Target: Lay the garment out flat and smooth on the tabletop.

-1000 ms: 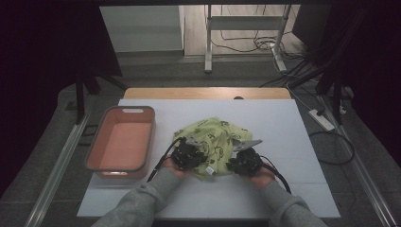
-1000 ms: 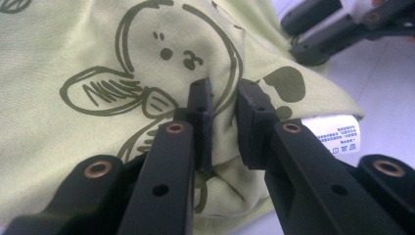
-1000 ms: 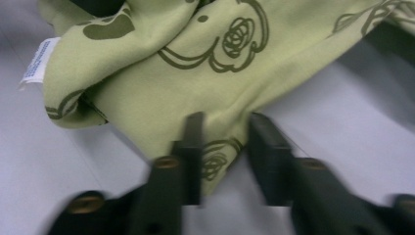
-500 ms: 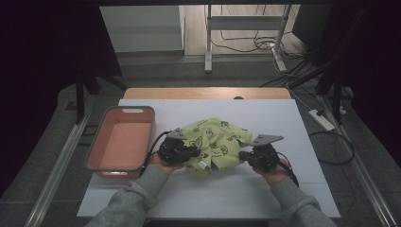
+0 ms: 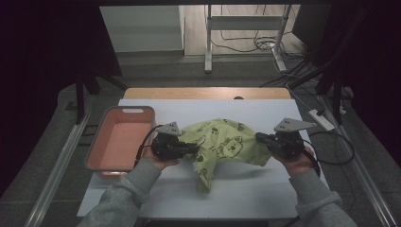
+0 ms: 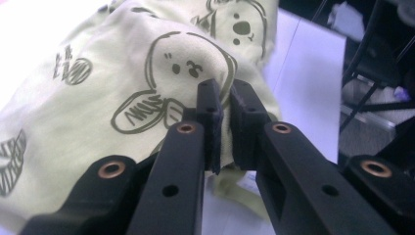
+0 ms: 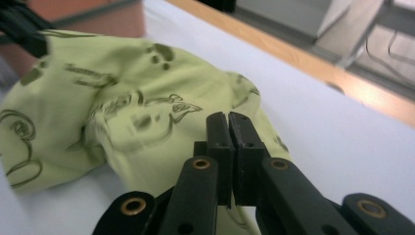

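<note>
Left hand-held gripper (image 5: pixel 191 149) and right hand-held gripper (image 5: pixel 261 138) each clamp green cloth (image 5: pixel 222 142), mid-frame. Judgement: pull apart evenly, level over tabletop (image 5: pixel 265 182), avoiding slip.

A white-topped table (image 5: pixel 246 184) with a wooden far edge stood in a dim room with dark sides. Beyond it lay a grey floor (image 5: pixel 156 71), white metal stand legs (image 5: pixel 207 42), tangled cables (image 5: pixel 246 45) and a white power strip (image 5: pixel 321 119)
</note>
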A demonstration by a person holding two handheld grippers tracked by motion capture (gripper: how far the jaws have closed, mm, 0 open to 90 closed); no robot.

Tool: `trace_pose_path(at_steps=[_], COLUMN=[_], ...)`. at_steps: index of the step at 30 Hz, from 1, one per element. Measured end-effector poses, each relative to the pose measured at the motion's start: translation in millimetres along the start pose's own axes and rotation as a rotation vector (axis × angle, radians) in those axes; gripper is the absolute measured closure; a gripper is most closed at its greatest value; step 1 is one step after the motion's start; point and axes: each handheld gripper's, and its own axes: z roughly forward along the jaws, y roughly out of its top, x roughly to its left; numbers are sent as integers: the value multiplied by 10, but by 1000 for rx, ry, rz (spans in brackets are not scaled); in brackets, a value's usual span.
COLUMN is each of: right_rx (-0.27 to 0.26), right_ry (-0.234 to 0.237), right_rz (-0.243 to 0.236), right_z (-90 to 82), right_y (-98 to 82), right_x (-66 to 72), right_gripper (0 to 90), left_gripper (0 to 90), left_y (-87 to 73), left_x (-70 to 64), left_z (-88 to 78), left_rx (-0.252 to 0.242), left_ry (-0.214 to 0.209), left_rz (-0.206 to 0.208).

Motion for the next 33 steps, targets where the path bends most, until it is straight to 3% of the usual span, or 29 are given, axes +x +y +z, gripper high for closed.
trace_pose_path(at_steps=[7, 11, 14, 20, 29, 33], right_rx=[79, 72, 98, 198, 256, 258], right_ry=[-44, -42, -60, -63, -65, -63], right_rz=[74, 89, 71, 84, 84, 80], right_z=[100, 31, 78, 323, 502, 512], right_y=[-298, -353, -367, -550, -698, -707], right_x=[-209, -255, -241, -256, -255, -244], right_gripper=[883, 883, 883, 882, 876, 866], left_gripper=[849, 849, 846, 844, 841, 825], left_y=[-126, -157, -179, -252, -338, -351], left_x=[121, 146, 167, 160, 140, 128], left_z=[-60, -136, -28, 203, 369, 383], left_rx=[40, 34, 76, 158, 224, 219], left_ry=[39, 62, 72, 65, 71, 81], left_rz=[-56, -59, -70, -67, -71, -71])
